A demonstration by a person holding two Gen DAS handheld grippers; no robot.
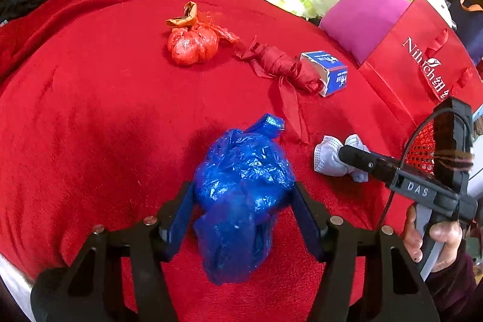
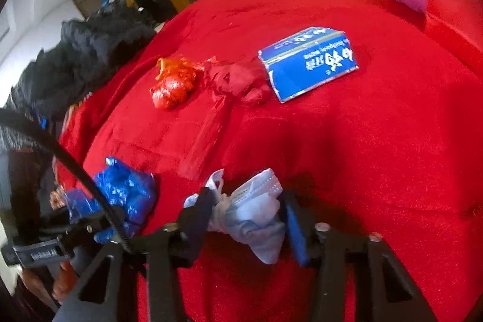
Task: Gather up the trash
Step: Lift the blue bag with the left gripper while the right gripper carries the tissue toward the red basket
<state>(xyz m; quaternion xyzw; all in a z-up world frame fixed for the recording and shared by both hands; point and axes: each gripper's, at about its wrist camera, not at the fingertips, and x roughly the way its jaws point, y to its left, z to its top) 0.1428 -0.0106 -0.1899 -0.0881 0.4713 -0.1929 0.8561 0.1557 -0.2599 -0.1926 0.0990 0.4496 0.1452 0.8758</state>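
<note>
A: The left tongs (image 1: 243,201) straddle the crumpled blue plastic bag (image 1: 241,183), which lies on the red fleece blanket (image 1: 90,125) nearest the camera. Both pads look to be touching its sides, so I read that as clenched on the bag, though lightly.

B: How will it handle?

A: Likely very light, soft and slick. The film crushes under pressure, so a grip across the fat middle, where the pads sit now, should compress it into a firm wad. The loose tail hanging toward the camera would slip out if taken alone.

B: And the right tongs (image 2: 246,213)?

A: Closed on the scrunched pale blue face mask (image 2: 256,216), which sits between the pads just above the blanket. Cloth-like, limp, weightless I'd guess; it won't slide, but a strap could trail and snag.

B: What's left farther back?

A: A knotted orange-red plastic bag (image 1: 191,46), a twisted dark red wrapper with ribbon tails (image 1: 283,68) touching a blue and white cardboard carton (image 1: 330,71). The carton is the only stiff piece, open at one end; pinch it across its narrow faces. A red paper gift bag (image 1: 407,59) stands at the right, perhaps the place for it all.
</note>
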